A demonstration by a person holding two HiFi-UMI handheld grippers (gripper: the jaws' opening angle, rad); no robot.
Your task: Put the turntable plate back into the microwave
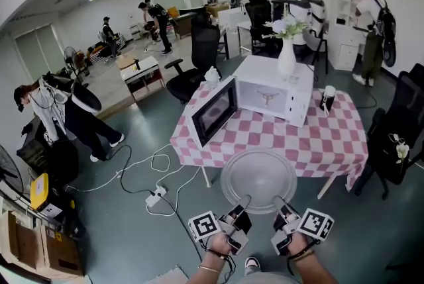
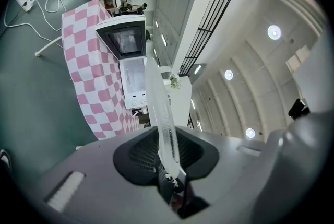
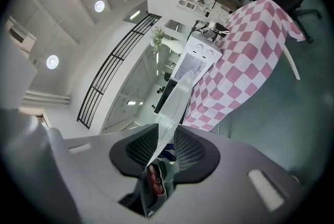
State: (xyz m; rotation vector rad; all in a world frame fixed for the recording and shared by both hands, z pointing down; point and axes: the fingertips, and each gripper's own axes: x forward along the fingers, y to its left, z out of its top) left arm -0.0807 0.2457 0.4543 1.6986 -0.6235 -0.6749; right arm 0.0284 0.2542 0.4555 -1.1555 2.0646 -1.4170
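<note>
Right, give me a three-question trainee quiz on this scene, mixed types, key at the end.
1. True or false: the microwave door stands open.
2. The turntable plate is gripped by: A one gripper; B both grippers; C neither.
3. Fill in: on top of the microwave stands a white ___ with flowers.
Key: 1 true. 2 B: the left gripper and the right gripper each clamp its near rim. 3 vase.
</note>
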